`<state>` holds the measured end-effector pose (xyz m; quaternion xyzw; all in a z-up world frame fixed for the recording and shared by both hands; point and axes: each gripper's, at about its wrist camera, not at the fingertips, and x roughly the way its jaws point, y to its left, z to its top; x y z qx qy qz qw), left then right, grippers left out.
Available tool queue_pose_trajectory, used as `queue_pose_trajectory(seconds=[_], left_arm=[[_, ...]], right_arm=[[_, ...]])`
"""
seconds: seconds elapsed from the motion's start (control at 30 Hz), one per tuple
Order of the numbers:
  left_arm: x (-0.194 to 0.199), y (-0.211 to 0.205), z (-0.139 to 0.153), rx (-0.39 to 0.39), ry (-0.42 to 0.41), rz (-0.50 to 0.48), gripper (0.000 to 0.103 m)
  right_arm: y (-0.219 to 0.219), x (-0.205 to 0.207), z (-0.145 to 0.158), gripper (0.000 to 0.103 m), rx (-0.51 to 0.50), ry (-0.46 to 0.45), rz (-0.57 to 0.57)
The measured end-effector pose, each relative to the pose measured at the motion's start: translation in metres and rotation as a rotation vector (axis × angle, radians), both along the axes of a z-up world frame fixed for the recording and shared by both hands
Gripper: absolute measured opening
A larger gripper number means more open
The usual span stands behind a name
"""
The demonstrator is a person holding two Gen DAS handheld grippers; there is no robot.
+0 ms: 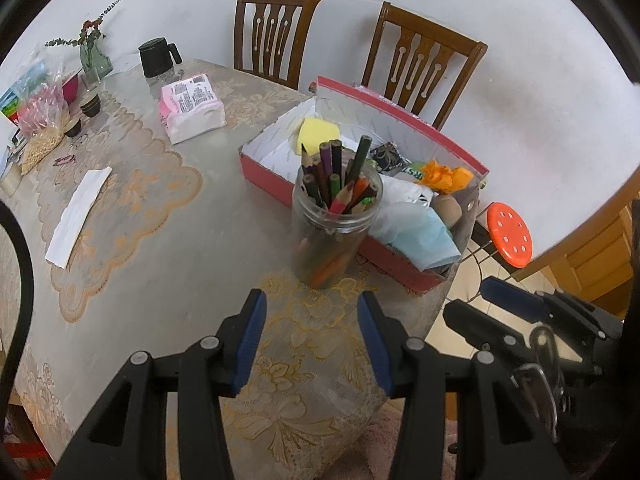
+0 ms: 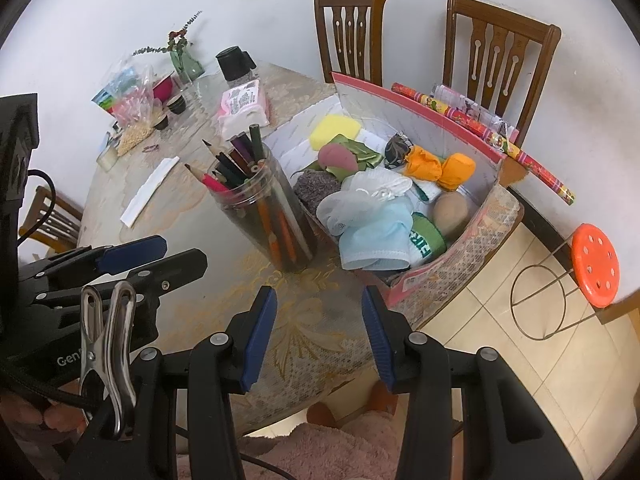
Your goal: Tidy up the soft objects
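A red cardboard box (image 2: 448, 280) (image 1: 272, 178) stands at the table's right edge, filled with soft things: a yellow sponge (image 2: 334, 130), a light blue cloth (image 2: 376, 240), a white mesh puff (image 2: 360, 196), orange fabric (image 2: 440, 166), a grey knit piece (image 2: 316, 190). My left gripper (image 1: 311, 308) is open and empty, low over the tablecloth, short of a glass jar of colored pencils (image 1: 334, 216). My right gripper (image 2: 319, 302) is open and empty, near the front table edge, just before the jar (image 2: 266, 208) and box. The right gripper also shows in the left wrist view (image 1: 476, 300).
A pink tissue pack (image 1: 190, 108), a folded white paper (image 1: 78, 216), a black mug (image 1: 156, 56), a vase and snack bags (image 1: 36, 108) lie further back left. Two wooden chairs (image 1: 420, 60) stand behind the table. An orange stool (image 2: 594, 268) stands on the floor right.
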<state>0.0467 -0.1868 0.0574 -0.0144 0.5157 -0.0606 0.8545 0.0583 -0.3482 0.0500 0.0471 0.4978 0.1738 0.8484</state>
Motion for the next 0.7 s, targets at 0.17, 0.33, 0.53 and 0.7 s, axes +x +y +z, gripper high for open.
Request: queue_pose_trajectory(seconds=[0.17, 0.33, 0.53, 0.7], left_arm=[[-0.0014, -0.0007, 0.0001, 0.002, -0.002, 0.001, 0.05], [-0.0029, -0.0021, 0.0002, 0.003, -0.001, 0.0, 0.05], [-0.0061, -0.0049, -0.001, 0.005, 0.003, -0.001, 0.05], [-0.0075, -0.0059, -0.0031, 0.004, 0.008, 0.003, 0.05]], right_arm=[[0.0005, -0.0012, 0.0, 0.045, -0.001, 0.001, 0.0], [0.0003, -0.0015, -0.0001, 0.045, -0.001, 0.0, 0.0], [0.0004, -0.0023, 0.0, 0.045, -0.001, -0.001, 0.001], [0.0007, -0.0027, -0.0002, 0.045, -0.001, 0.002, 0.0]])
